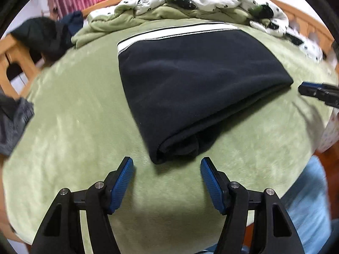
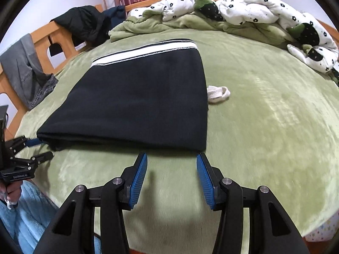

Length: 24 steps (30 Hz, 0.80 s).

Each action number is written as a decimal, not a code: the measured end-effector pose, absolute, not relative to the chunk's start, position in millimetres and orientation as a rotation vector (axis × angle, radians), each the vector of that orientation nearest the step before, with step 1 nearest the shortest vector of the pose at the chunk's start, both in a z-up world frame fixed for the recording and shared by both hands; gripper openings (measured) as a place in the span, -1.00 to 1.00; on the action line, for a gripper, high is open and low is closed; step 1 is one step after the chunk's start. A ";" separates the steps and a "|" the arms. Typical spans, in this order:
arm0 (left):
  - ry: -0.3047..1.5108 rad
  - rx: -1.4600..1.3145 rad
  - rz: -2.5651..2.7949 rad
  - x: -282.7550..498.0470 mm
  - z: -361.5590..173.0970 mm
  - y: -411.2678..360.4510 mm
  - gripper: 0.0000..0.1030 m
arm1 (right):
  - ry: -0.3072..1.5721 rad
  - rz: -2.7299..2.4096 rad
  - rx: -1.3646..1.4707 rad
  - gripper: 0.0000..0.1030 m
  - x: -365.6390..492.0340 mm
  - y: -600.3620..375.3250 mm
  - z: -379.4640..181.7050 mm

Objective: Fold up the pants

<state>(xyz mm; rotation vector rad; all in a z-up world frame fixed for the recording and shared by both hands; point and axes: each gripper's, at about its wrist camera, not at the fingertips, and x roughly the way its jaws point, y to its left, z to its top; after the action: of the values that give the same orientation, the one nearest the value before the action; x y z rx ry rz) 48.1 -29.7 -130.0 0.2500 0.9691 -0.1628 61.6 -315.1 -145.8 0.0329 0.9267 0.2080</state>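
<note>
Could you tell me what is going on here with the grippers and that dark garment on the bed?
A person is folding a pair of black fleece pants with a white striped waistband on a green plush bed cover, using a handheld two-finger gripper in each hand. The pants lie folded into a flat rectangle. The left gripper and the right gripper both hover open just short of the near edge, holding nothing. A small white cloth loop lies beside the pants.

Both grippers' fingers (image 1: 125, 177) apart, empty.
</note>
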 end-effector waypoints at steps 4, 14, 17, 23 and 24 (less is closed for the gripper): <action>0.937 0.245 -0.138 61.0 -125.4 -22.6 0.00 | 0.937 0.198 0.025 -0.07 56.3 -313.2 -147.4; 0.878 0.002 -0.112 53.8 -150.2 7.1 -0.73 | 0.947 0.209 0.003 -0.07 53.3 -308.0 -149.6; 0.890 -0.020 -0.157 41.5 -137.6 8.8 -0.71 | 0.921 0.227 -0.011 -0.07 57.2 -308.0 -140.6; 0.738 -0.032 -0.170 20.4 -88.4 12.6 0.06 | 0.771 0.278 -0.003 -0.05 74.8 -304.2 -105.8; 0.721 -0.051 -0.185 24.6 -81.9 11.5 0.06 | 0.754 0.280 -0.006 -0.05 81.9 -301.4 -103.5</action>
<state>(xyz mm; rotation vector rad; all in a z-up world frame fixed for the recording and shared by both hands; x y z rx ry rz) 24.6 11.5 -81.9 -0.0511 0.7215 -0.1849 81.9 -301.4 -103.5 -0.0060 0.7539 0.2803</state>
